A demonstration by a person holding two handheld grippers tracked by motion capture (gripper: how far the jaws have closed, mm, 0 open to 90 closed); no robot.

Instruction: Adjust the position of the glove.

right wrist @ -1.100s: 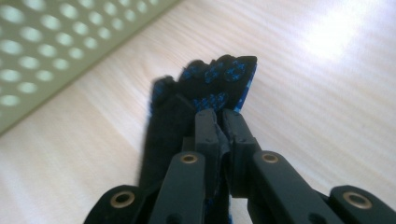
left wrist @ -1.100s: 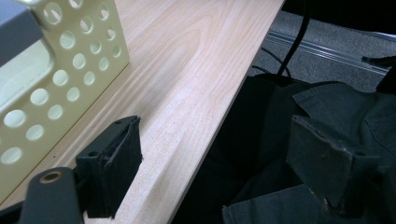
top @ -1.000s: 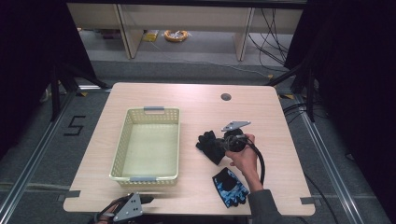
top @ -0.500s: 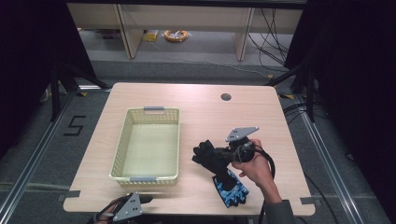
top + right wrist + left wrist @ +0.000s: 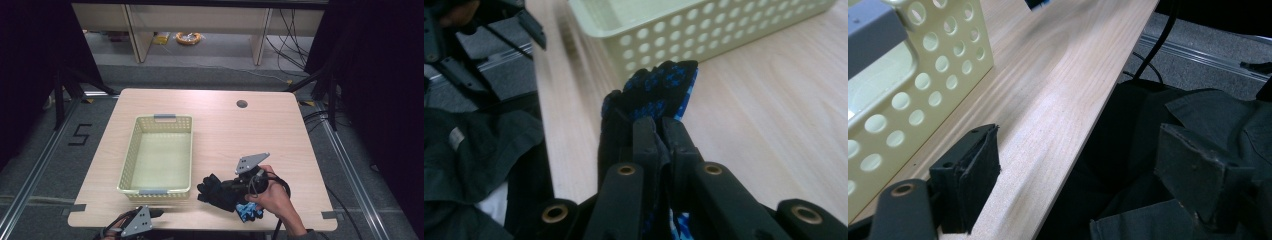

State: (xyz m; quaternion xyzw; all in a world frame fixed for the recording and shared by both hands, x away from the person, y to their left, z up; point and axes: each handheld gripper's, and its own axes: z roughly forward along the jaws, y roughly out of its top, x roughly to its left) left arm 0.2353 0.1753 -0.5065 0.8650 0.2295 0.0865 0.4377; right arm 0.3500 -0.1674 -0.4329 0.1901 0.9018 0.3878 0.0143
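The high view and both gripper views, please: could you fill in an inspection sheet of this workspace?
Surface: wooden table, round hole near far edge.
Job's things: black glove pinched by right gripper; blue-patterned glove lies beneath the hand; yellow basket holds nothing.
Clutter: nothing seen.
Grippers: right shut on glove; left gripper open at near edge.
Cables: black cable loops from right gripper.
Surroundings: floor, shelving, orange coil.

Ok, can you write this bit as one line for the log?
right gripper: shut on black-and-blue glove | left gripper: open, idle at table edge | basket: empty
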